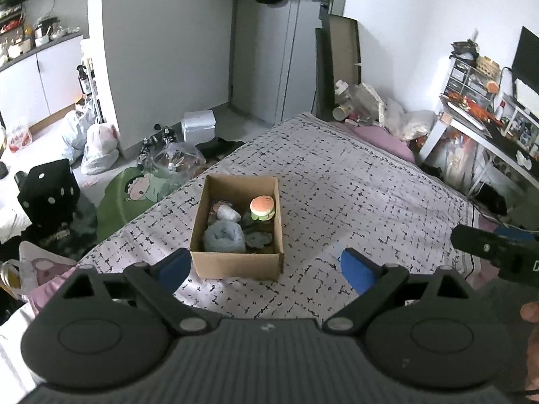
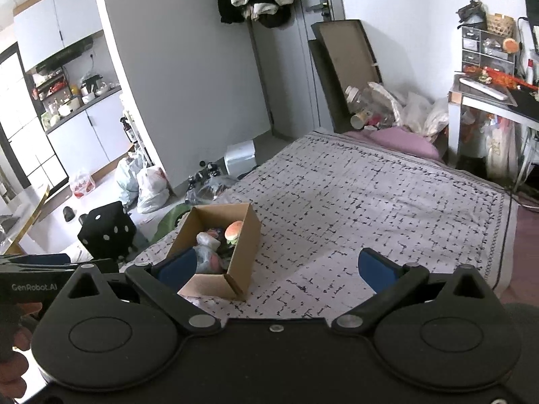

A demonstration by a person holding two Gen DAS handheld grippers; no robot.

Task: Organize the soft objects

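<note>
The burger plush (image 1: pixel 262 208) sits with grey soft toys in the cardboard box (image 1: pixel 235 262) on the bed (image 1: pixel 353 185), just ahead of the left hand-held gripper (image 1: pixel 266 266) and ahead-left of the right hand-held gripper (image 2: pixel 279 269); both gape wide, empty. A careless reach could nudge the light box toward the bed's edge.

box (image 1: pixel 235 262) plain brown cardboard, ahead between blue-padded fingers (image 1: pixel 353 269) | burger toy (image 1: pixel 262 207) orange bun, green and tan layers | bundle (image 1: pixel 224 236) grey-blue | bedspread (image 1: pixel 353 185) pale lilac-white, black broken-grid dashes | cube (image 1: pixel 49 190) left of fingers, black, white dots
</note>
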